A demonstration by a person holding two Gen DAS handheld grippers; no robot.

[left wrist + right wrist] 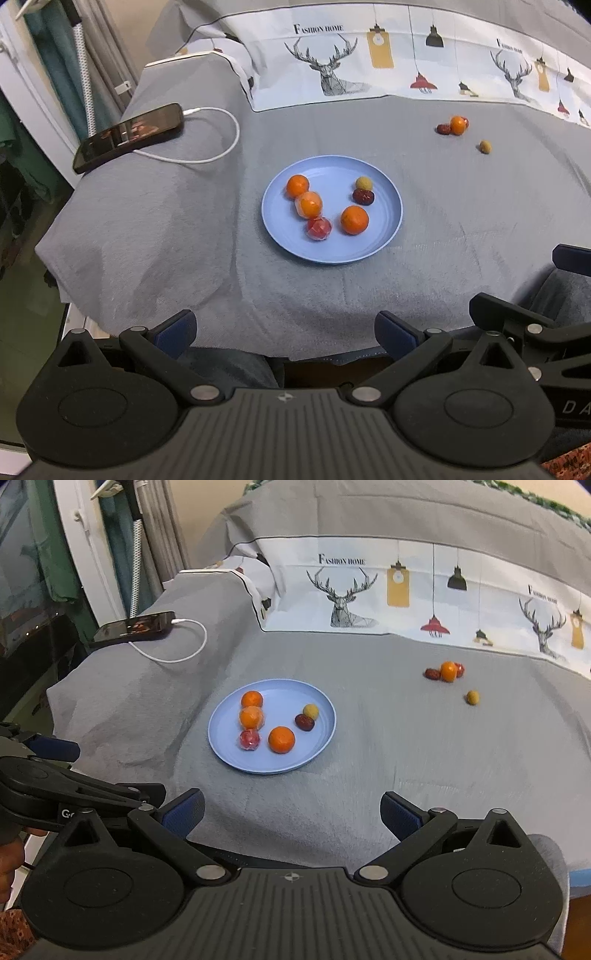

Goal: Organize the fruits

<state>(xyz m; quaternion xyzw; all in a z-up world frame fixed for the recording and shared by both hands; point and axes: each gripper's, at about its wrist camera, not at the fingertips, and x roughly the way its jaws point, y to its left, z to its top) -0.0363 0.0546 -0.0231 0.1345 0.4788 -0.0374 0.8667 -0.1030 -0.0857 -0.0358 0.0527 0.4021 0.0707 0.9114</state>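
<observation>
A light blue plate (pixel 384 192) (pixel 321 734) lies on the grey cloth and holds three orange fruits (pixel 354 219) (pixel 281 739), a wrapped red one (pixel 319 229) (pixel 250 739), a dark red date (pixel 363 196) (pixel 304 722) and a small yellowish fruit (pixel 364 182) (pixel 311 711). Far right on the cloth sit an orange fruit (pixel 457 124) (pixel 448 671) between two dark red ones, and a lone yellowish fruit (pixel 485 146) (pixel 472 697). My left gripper (pixel 284 334) hangs open and empty near the front edge. My right gripper (pixel 291 812) is open and empty too.
A black phone (pixel 129 134) (pixel 135 627) with a white charging cable (pixel 221 147) (pixel 192 646) lies at the cloth's far left corner. A printed pillow (pixel 388 66) (pixel 424 598) lines the back. The cloth drops off at the left and front edges.
</observation>
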